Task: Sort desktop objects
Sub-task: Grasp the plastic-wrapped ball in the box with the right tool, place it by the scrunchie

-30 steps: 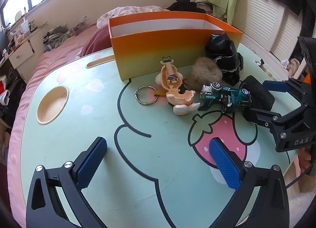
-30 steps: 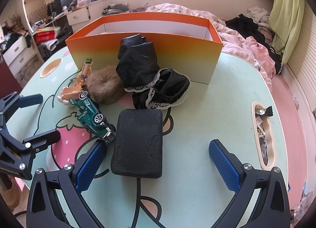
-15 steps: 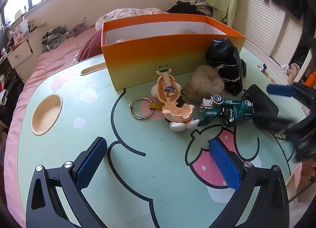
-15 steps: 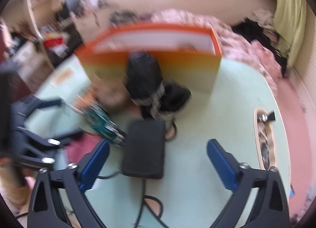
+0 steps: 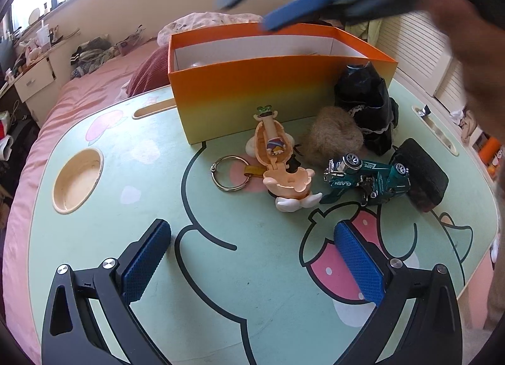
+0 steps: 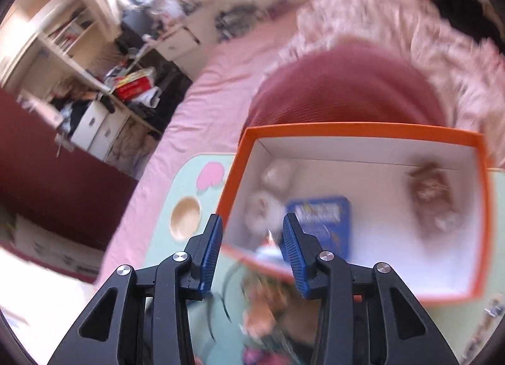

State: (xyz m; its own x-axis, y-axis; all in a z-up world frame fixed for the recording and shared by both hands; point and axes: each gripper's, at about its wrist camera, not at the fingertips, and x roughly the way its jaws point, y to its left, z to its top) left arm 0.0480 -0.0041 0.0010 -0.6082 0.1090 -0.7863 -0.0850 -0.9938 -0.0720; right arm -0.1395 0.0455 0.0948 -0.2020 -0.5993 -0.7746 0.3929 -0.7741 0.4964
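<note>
The orange cardboard box (image 5: 252,93), open-topped with white inner walls, stands near the table's far edge, its long side running across the table. Inside it, seen blurred from the right wrist view, lie a blue rectangular tin (image 6: 322,223), a brown fuzzy lump (image 6: 432,197) and pale rounded things too smeared to name.

In front of the box sits a peach plastic hinged toy shell (image 5: 277,156), opened, its long axis pointing toward the box; a metal key ring (image 5: 230,172) lies just beside it. Next come a tan furry puff (image 5: 334,137), a glossy black lace-trimmed cloth bundle (image 5: 366,106) against the box's right end, a dark green die-cast toy car (image 5: 366,175) lying on its side with wheels toward the far edge, and a matte black rectangular pad (image 5: 423,172) touching the car's right end.

The mint-green cartoon-printed table (image 5: 221,286) has a round cup recess (image 5: 77,180) near its left edge.

The left claw (image 5: 249,267) hangs wide open over bare table. The right claw (image 6: 252,242), its jaws having just been closing, stands narrowly apart with nothing between the ribbed blue pads (image 6: 293,238), above the box's near wall.
</note>
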